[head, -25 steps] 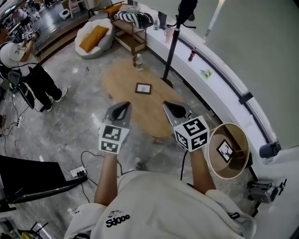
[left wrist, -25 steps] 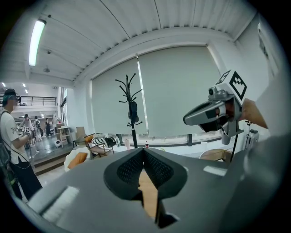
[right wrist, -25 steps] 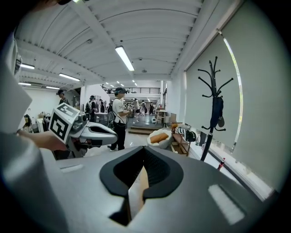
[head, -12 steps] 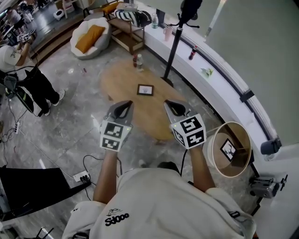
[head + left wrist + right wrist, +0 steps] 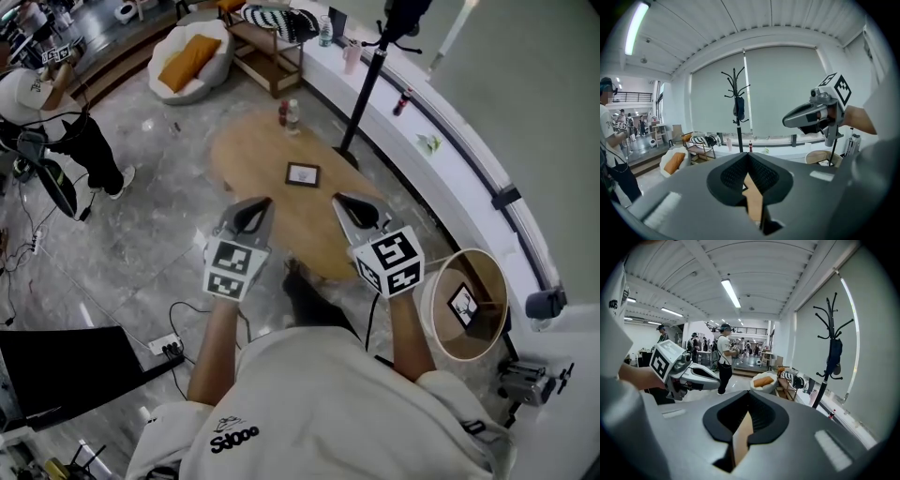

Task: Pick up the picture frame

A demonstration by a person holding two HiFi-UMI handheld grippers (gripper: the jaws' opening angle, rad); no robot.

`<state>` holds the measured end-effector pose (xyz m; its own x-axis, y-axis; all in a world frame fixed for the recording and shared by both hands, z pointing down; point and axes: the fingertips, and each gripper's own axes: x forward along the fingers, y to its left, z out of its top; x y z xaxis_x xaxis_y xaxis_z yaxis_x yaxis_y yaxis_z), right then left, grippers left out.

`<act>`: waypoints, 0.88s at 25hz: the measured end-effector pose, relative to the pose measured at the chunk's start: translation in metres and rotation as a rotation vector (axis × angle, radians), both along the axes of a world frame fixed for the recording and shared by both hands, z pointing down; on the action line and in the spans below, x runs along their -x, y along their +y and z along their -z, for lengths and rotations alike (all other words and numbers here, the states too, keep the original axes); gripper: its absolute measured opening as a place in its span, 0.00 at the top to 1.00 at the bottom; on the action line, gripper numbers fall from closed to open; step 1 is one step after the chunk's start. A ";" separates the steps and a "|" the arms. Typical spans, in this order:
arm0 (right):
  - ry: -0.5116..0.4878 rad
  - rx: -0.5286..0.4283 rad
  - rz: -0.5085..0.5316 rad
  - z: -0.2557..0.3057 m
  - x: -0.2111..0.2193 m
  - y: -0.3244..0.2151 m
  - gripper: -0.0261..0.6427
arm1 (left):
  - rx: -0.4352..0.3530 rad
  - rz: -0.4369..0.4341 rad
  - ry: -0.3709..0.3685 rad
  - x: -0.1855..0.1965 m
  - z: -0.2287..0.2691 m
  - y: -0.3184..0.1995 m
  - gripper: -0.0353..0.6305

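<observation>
A big open studio hall dressed as a lounge: an oval wooden surface (image 5: 253, 159), a white beanbag (image 5: 217, 39) with an orange cushion (image 5: 187, 61), and a coat stand (image 5: 373, 82). The grey marble floor (image 5: 141, 234) carries cables (image 5: 180, 309) and a power strip (image 5: 164, 347). Strip lights (image 5: 731, 293) hang overhead, and other people (image 5: 724, 357) stand at the back.

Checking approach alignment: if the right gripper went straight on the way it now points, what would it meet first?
Probably the wooden table, close to the picture frame: the right gripper, shut and empty, tilts slightly down over the table's near end. Whether it would catch the frame itself is unclear.
</observation>
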<state>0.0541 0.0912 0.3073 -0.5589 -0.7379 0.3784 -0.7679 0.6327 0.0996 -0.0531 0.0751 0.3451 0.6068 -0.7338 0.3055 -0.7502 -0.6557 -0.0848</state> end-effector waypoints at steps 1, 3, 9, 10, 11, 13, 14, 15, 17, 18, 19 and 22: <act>0.013 0.003 0.005 -0.004 0.002 -0.006 0.96 | 0.004 0.002 -0.001 0.002 -0.002 -0.005 0.93; 0.022 0.008 0.006 -0.009 0.006 -0.022 0.96 | 0.007 0.004 -0.005 0.007 -0.005 -0.020 0.93; 0.016 0.041 -0.077 -0.026 -0.001 -0.088 0.96 | 0.015 -0.011 -0.016 0.015 -0.011 -0.079 0.93; 0.008 0.050 -0.091 -0.030 -0.003 -0.100 0.96 | 0.020 -0.016 -0.022 0.016 -0.014 -0.091 0.93; -0.001 0.063 -0.103 -0.035 -0.005 -0.112 0.96 | 0.027 -0.021 -0.027 0.016 -0.017 -0.103 0.93; -0.020 0.100 -0.121 -0.046 -0.010 -0.136 0.96 | 0.044 -0.028 -0.035 0.015 -0.024 -0.127 0.93; -0.028 0.118 -0.130 -0.051 -0.014 -0.146 0.96 | 0.053 -0.033 -0.037 0.014 -0.027 -0.138 0.93; -0.033 0.132 -0.138 -0.055 -0.017 -0.156 0.96 | 0.061 -0.040 -0.039 0.012 -0.030 -0.149 0.93; -0.037 0.164 -0.146 -0.064 -0.021 -0.175 0.95 | 0.077 -0.051 -0.043 0.012 -0.036 -0.170 0.93; -0.039 0.186 -0.142 -0.070 -0.021 -0.185 0.95 | 0.083 -0.052 -0.045 0.014 -0.038 -0.181 0.93; -0.042 0.212 -0.133 -0.077 -0.019 -0.195 0.95 | 0.090 -0.050 -0.049 0.016 -0.041 -0.192 0.93; -0.037 0.269 -0.118 -0.100 -0.019 -0.222 0.95 | 0.116 -0.050 -0.059 0.019 -0.051 -0.222 0.93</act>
<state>0.0726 -0.1309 0.4069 -0.4921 -0.6746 0.5502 -0.8380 0.5384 -0.0894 -0.0723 -0.1466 0.3962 0.6202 -0.6607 0.4229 -0.7121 -0.7003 -0.0496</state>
